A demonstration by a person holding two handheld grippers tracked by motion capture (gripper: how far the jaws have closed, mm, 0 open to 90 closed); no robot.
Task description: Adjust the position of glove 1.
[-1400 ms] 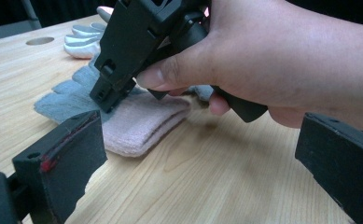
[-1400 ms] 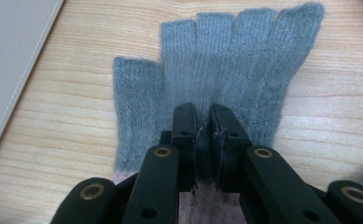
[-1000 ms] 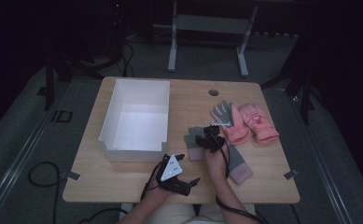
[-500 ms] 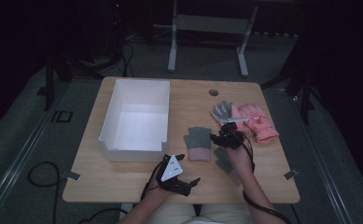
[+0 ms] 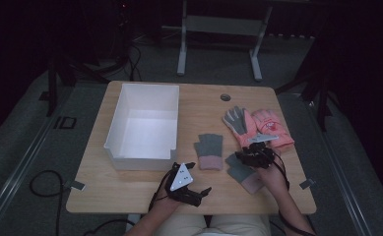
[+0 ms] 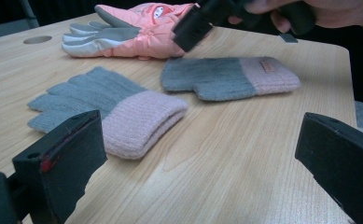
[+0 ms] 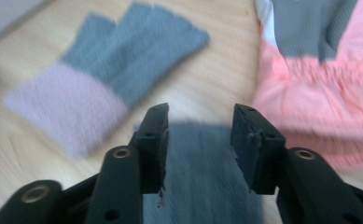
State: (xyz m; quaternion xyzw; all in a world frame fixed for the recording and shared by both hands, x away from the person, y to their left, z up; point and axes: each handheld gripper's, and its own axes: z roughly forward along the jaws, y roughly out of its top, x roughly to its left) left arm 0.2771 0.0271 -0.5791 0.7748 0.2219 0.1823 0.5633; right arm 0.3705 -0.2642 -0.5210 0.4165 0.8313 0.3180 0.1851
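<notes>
- Over the near-right knit glove (image 5: 243, 172), the right gripper (image 5: 254, 156) has swung right off the left knit glove (image 5: 209, 151), jaws narrowing, empty.
- Left gripper (image 5: 199, 195) idles, jaws apart, empty; next pickup looks imminent.

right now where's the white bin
In the high view the white bin sits on the left half of the table, just left of the nearest grey and pink knit glove.

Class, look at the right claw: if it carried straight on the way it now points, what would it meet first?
Most likely the grey knit glove lying directly beneath the right claw, whose open jaws straddle it without gripping. The pink ski gloves lie farther on; depth is blurred, so this is a judgement.
</notes>
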